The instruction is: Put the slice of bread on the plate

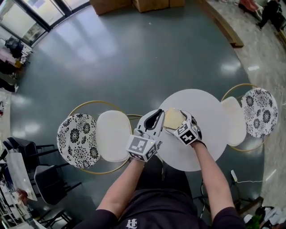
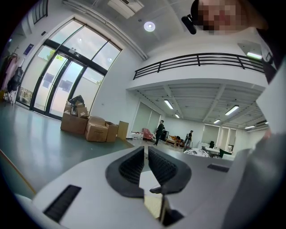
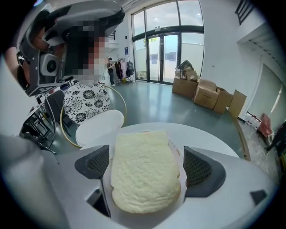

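Note:
A pale, cream slice of bread [image 3: 143, 174] lies flat between the pads of my right gripper [image 3: 146, 161], which is shut on its two side edges. A thin white layer with a pinkish edge shows under the slice on its right side. In the head view the bread [image 1: 172, 118] hangs over the near left part of the round white table [image 1: 205, 112], held by the right gripper [image 1: 175, 115]. My left gripper [image 1: 155, 117] is just left of the bread, jaws closed together with nothing between them [image 2: 146, 165]. I cannot pick out a plate apart from the white table top.
A chair with a cream seat [image 1: 113, 135] and a floral back [image 1: 77, 140] stands left of the table, and a matching chair [image 1: 250, 114] stands at its right. Cardboard boxes [image 1: 134, 4] sit far off on the grey floor. People stand in the distance [image 2: 160, 130].

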Demonstrator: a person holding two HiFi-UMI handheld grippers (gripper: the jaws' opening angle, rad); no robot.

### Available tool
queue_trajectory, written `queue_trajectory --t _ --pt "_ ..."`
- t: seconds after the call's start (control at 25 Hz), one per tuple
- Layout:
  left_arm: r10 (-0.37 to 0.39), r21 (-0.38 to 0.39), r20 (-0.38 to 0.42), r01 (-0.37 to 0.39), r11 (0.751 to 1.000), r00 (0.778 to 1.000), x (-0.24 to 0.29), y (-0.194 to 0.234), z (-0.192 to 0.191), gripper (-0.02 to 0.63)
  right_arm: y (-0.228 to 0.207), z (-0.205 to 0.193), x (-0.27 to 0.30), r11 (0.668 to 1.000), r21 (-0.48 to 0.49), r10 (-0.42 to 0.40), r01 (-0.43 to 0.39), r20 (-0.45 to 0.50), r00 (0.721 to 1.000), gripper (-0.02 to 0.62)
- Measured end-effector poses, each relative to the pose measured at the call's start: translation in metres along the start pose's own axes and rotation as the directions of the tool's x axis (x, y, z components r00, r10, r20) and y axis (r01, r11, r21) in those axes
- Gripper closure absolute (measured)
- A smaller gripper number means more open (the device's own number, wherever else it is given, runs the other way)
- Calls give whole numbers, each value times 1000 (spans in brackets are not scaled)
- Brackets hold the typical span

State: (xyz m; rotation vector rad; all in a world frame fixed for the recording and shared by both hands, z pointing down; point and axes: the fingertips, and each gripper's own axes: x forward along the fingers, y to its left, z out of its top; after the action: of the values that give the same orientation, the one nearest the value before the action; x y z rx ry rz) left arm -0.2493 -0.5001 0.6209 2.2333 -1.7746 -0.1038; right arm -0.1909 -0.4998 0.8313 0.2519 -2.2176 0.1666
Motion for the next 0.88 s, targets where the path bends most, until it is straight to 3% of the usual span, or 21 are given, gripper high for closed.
queue_trajectory --t 0.36,0.68,0.88 --pt "1 -1 -18 -1 1000 1000 0 3 3 571 -3 1 0 999 34 13 -13 1 1000 95" --pt "-9 -10 -40 8 1000 999 -4 -11 12 571 -2 36 -46 996 83 -19 7 142 990 97" --pt "-16 -14 -36 15 1000 999 -11 -29 41 571 4 78 -106 991 131 -35 -1 274 961 214"
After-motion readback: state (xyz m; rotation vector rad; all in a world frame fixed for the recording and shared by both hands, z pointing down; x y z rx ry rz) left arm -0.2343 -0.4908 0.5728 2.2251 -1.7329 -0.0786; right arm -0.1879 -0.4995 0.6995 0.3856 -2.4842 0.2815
